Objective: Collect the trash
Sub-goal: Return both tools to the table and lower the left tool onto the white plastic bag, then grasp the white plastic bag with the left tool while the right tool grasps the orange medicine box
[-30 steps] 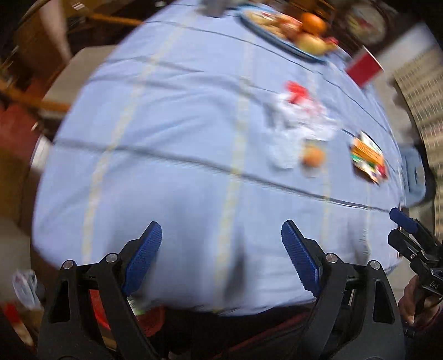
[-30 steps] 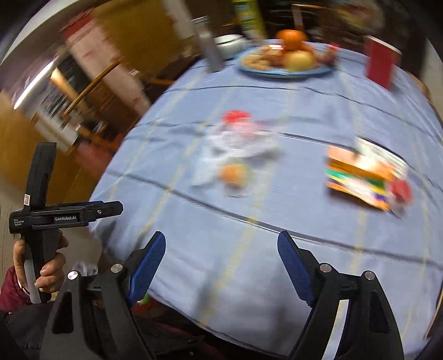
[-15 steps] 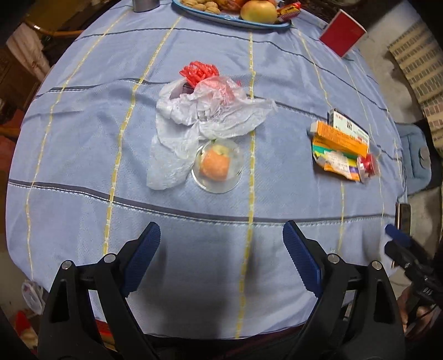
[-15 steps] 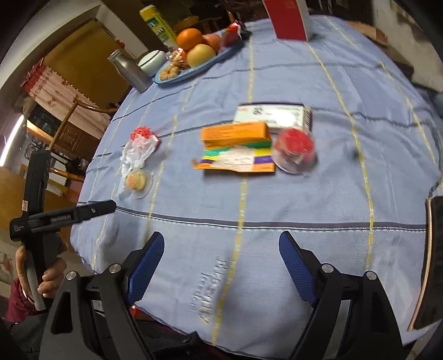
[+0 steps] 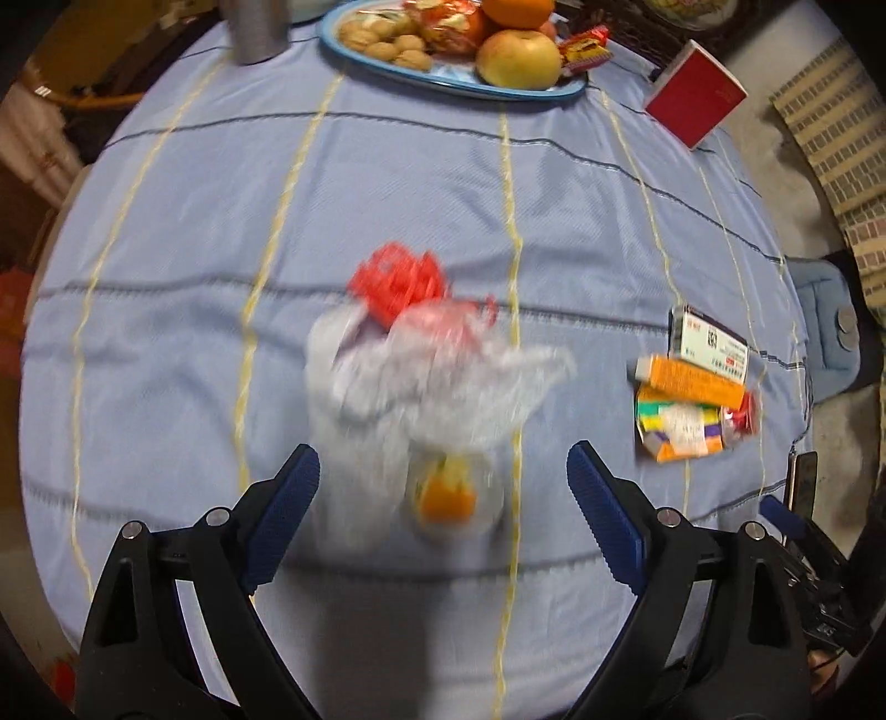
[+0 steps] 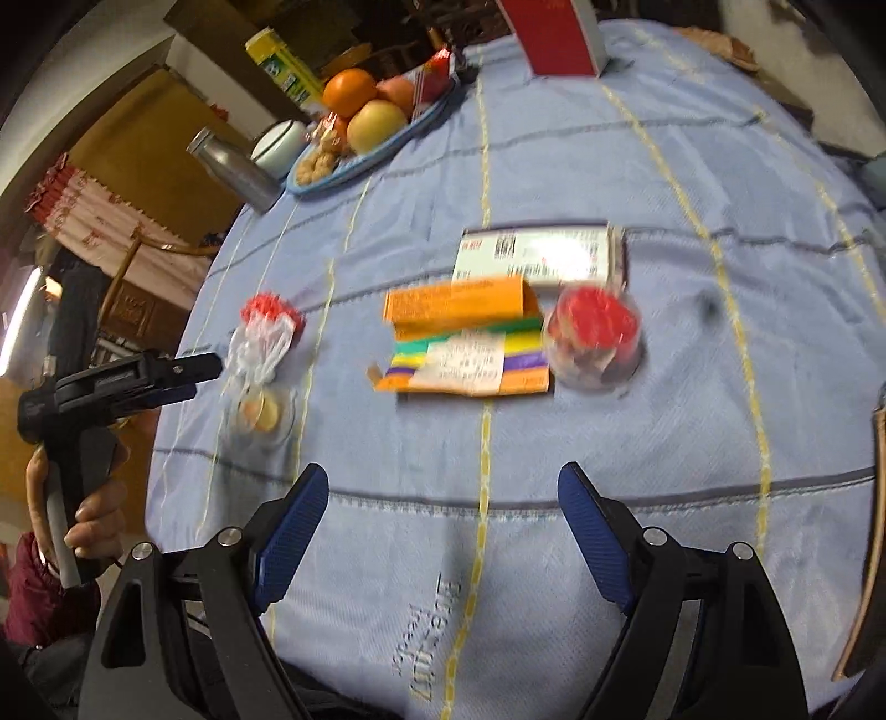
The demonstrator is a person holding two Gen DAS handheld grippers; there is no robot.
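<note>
A crumpled clear plastic bag (image 5: 432, 376) with red scraps at its top lies on the blue striped tablecloth (image 5: 387, 194). Just in front of it is a small clear cup holding orange peel (image 5: 448, 493). My left gripper (image 5: 443, 487) hovers open over the cup, its pads well apart from it. To the right lie a white box (image 6: 537, 255), an orange box (image 6: 459, 302), a flattened colourful carton (image 6: 470, 360) and a clear cup with red contents (image 6: 595, 332). My right gripper (image 6: 443, 498) is open and empty, short of the carton.
At the far side stand a blue fruit plate (image 5: 554, 91), a metal can (image 5: 257, 27) and a red box (image 5: 695, 94). A dark phone (image 5: 803, 482) lies at the right table edge. In the right wrist view a hand (image 6: 94, 520) holds the left gripper (image 6: 183, 371).
The left gripper has moved forward over the table, so the bag and peel cup now sit between its fingers. The right gripper swung toward the boxes and red cup, then edged closer.
</note>
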